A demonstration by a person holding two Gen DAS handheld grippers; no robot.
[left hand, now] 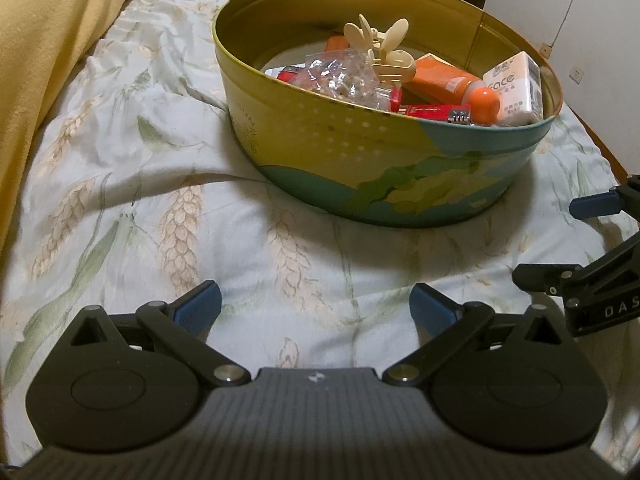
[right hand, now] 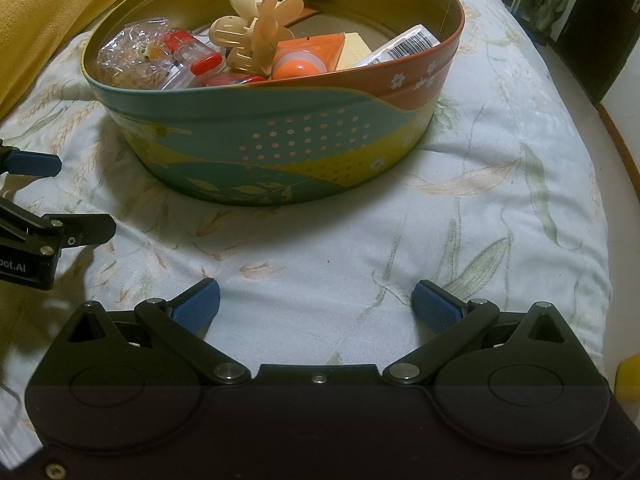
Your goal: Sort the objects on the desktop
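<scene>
A round painted tin [left hand: 360,152] [right hand: 280,136] stands on the bed ahead of both grippers. Inside it lie a cream hair claw [left hand: 384,52] [right hand: 256,28], an orange tube [left hand: 452,80] [right hand: 300,62], a crinkled clear bag [left hand: 340,74] [right hand: 128,54], a tissue pack [left hand: 516,88] [right hand: 404,48] and red-capped clear items [left hand: 432,114] [right hand: 196,62]. My left gripper [left hand: 316,304] is open and empty, low over the sheet short of the tin. My right gripper [right hand: 316,302] is likewise open and empty. Each gripper shows at the edge of the other's view: the right one's fingertip [left hand: 596,204] and the left one's fingertip [right hand: 34,164].
The bed has a pale sheet [left hand: 120,200] [right hand: 500,208] printed with wheat ears. A yellow blanket [left hand: 48,40] [right hand: 60,0] lies along the left. The bed's edge [right hand: 616,152] drops off at the right, with a wall and dark furniture beyond.
</scene>
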